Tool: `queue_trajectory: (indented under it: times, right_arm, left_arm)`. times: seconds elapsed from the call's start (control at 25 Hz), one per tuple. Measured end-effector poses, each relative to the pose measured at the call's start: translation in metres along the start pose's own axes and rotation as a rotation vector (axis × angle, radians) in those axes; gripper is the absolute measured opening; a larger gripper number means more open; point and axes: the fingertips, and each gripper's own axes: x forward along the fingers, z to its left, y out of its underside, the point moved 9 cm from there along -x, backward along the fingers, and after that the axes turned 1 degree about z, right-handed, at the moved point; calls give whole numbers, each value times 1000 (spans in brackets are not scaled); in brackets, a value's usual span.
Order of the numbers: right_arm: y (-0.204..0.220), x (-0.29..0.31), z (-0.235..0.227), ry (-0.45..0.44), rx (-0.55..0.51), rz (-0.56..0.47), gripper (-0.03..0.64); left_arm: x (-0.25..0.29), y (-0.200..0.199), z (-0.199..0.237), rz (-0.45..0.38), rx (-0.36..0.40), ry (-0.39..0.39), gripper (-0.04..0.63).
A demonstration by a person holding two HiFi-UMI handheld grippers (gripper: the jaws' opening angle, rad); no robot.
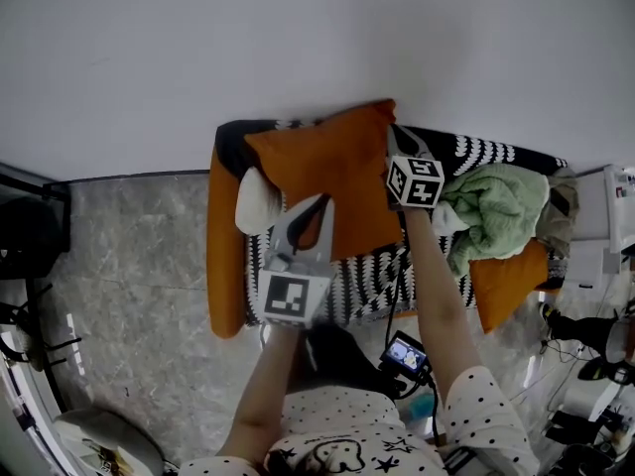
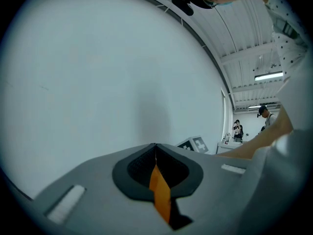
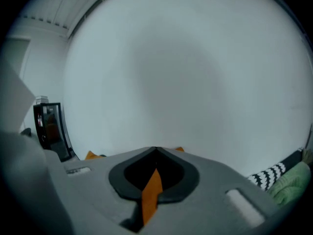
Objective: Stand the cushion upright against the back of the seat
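Note:
An orange cushion (image 1: 327, 167) stands tilted on a seat with a black-and-white patterned cover (image 1: 372, 281), its top edge near the white wall. My left gripper (image 1: 316, 211) is shut on the cushion's lower left part, and a strip of the orange fabric (image 2: 160, 192) shows between the closed jaws of that gripper (image 2: 155, 146). My right gripper (image 1: 395, 147) grips the cushion's right edge near the top corner. In the right gripper view the gripper (image 3: 155, 151) is shut with orange fabric (image 3: 150, 195) pinched in it.
A crumpled green blanket (image 1: 496, 206) and a second orange cushion (image 1: 506, 281) lie on the seat's right half. A white object (image 1: 256, 201) sits by the seat's orange left arm (image 1: 226, 256). A small lit screen (image 1: 407, 355) hangs near my legs. Clutter lines the floor's right and left edges.

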Motion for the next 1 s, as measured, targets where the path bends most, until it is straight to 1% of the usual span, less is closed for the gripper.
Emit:
queue_trajectory:
  times: [0.08, 0.16, 0.28, 0.36, 0.56, 0.76, 0.88, 1.0]
  right_arm:
    - [-6, -30, 13, -47, 32, -82, 2]
    - [-13, -64, 27, -90, 43, -146, 2]
    - [-22, -115, 47, -128, 59, -214, 2]
    - [-27, -146, 59, -140, 48, -251, 2]
    - [-47, -198, 86, -108, -77, -321, 2]
    - [-52, -231, 118, -75, -149, -333, 2]
    - [-51, -249, 132, -74, -149, -347, 2]
    - [-50, -265, 142, -79, -141, -360, 2]
  left_arm:
    - [-4, -3, -2, 5, 0, 7, -2]
    - [-10, -7, -4, 8, 9, 15, -3]
    - [-22, -12, -5, -6, 32, 21, -3]
    - [-32, -19, -7, -17, 35, 28, -3]
    - [-48, -32, -11, -44, 85, 57, -3]
    - [-60, -56, -26, -66, 74, 103, -3]
    - [-67, -62, -36, -85, 93, 131, -3]
    - [-75, -62, -43, -82, 108, 149, -3]
